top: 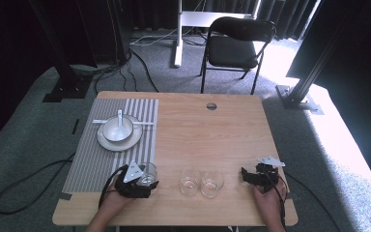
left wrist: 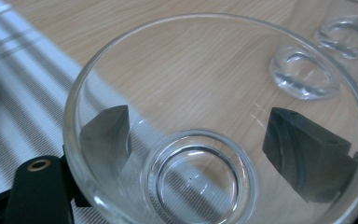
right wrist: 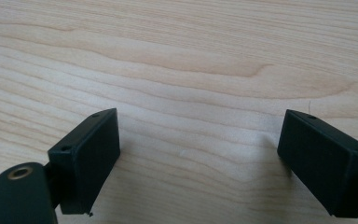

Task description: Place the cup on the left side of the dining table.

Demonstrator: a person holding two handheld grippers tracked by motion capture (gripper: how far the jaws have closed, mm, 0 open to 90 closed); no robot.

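A clear glass tumbler [top: 148, 173] sits between the jaws of my left gripper [top: 140, 181], at the placemat's near right corner. In the left gripper view the tumbler [left wrist: 198, 177] is seen from above, and the black fingers [left wrist: 107, 135] press its sides, so the left gripper [left wrist: 200, 126] is shut on it. Two more clear glasses [top: 189, 185] [top: 212, 183] stand side by side on the wood to its right, also seen as glasses [left wrist: 302, 74] [left wrist: 347, 32]. My right gripper [top: 245, 174] rests near the front right edge. Its jaws stand wide apart over bare wood, right gripper [right wrist: 200, 130].
A grey striped placemat [top: 92, 164] covers the table's left side. On it lies a white plate [top: 125, 143] with a bowl [top: 117, 129] and a spoon [top: 121, 118]. A black folding chair [top: 239, 43] stands beyond the table's far edge.
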